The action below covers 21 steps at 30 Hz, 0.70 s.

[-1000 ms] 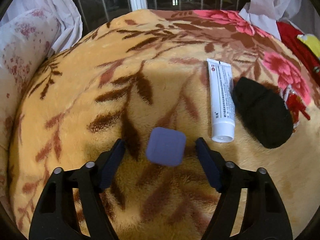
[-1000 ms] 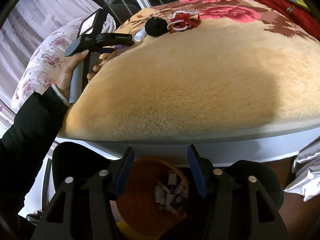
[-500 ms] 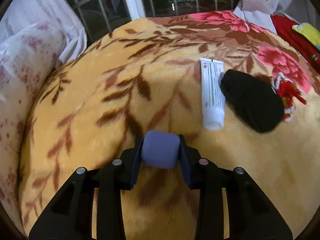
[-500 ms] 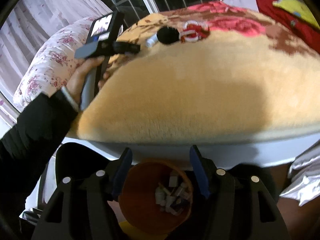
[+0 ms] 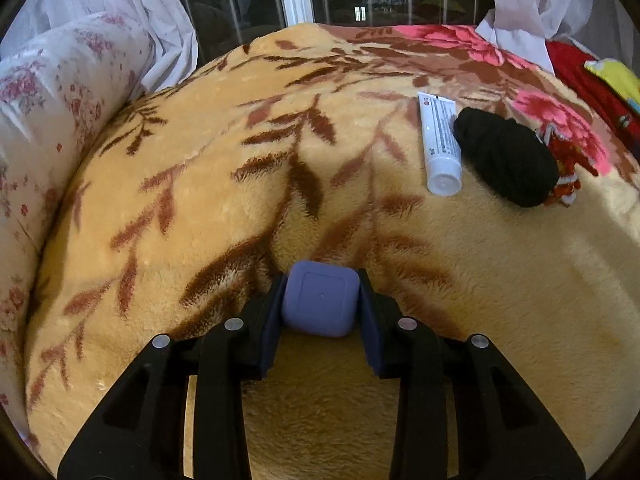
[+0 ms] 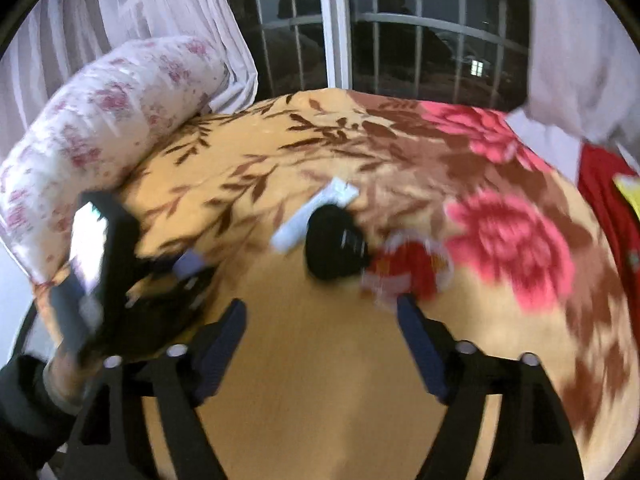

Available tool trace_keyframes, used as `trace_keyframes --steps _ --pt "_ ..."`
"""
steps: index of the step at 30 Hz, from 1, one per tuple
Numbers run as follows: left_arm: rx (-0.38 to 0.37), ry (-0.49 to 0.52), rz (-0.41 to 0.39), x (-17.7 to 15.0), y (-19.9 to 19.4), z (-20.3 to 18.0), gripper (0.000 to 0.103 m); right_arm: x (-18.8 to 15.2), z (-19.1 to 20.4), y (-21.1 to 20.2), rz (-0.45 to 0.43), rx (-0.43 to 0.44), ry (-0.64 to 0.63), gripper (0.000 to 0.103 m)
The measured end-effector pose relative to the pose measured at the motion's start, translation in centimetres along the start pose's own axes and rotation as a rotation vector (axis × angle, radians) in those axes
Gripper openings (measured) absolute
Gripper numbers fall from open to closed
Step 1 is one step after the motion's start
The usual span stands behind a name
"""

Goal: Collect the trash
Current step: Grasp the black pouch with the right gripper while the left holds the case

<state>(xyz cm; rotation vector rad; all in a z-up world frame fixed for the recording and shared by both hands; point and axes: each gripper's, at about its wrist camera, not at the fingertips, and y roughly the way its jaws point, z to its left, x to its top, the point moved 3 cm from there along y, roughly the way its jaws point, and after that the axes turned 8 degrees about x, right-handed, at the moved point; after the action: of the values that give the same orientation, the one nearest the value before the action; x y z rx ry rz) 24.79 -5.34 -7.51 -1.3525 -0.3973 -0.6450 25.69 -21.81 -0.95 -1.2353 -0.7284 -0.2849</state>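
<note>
My left gripper (image 5: 321, 298) is shut on a small purple rounded case (image 5: 320, 300) and holds it just above the yellow floral blanket (image 5: 200, 184). A white tube (image 5: 440, 142) and a black balled sock (image 5: 506, 162) lie further right, with a red and white trinket (image 5: 562, 184) beside the sock. My right gripper (image 6: 322, 316) is open and empty over the blanket, facing the tube (image 6: 312, 214), the sock (image 6: 334, 246) and the trinket (image 6: 408, 268). The left gripper with the purple case (image 6: 188, 264) shows at the left of the right wrist view.
A floral pillow (image 5: 48, 112) lies along the left of the bed. A barred window (image 6: 360, 40) and white curtains (image 6: 140, 8) stand behind. Red cloth (image 6: 608, 200) lies at the far right.
My left gripper closed on the purple case and lifted it slightly. My right gripper swung up from the orange trash bin below the bed edge and now points over the blanket.
</note>
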Motion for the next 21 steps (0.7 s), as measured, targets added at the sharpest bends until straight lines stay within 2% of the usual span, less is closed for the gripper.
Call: trace_keyframes --steps 4,8,9,11,12,18,21 --pt "-0.027 -0.029 0.006 0.0 0.2 0.4 0.034 2.9 -1.1 5.2 0.105 -0.001 -0.003 0.079" --pt "-0.027 -0.027 0.006 0.1 0.4 0.5 0.034 3.7 -1.0 9.2 0.201 0.013 -0.041 0.078" --pt "-0.029 -0.03 0.007 0.1 0.4 0.5 0.034 3.6 -1.1 10.2 0.243 0.016 -0.052 0.076" --pt "-0.034 -0.034 0.008 0.2 0.4 0.5 0.034 2.9 -1.2 12.0 0.319 0.002 -0.066 0.058" --pt "-0.035 -0.035 0.008 0.2 0.5 0.5 0.034 2.4 -1.4 12.8 0.329 -0.005 -0.067 0.055" --pt "-0.036 -0.036 0.007 0.2 0.5 0.5 0.034 1.6 -1.0 10.6 0.229 -0.033 -0.004 0.047" --pt "-0.035 -0.035 0.007 0.2 0.5 0.5 0.034 1.1 0.2 7.9 0.155 -0.001 0.023 0.047"
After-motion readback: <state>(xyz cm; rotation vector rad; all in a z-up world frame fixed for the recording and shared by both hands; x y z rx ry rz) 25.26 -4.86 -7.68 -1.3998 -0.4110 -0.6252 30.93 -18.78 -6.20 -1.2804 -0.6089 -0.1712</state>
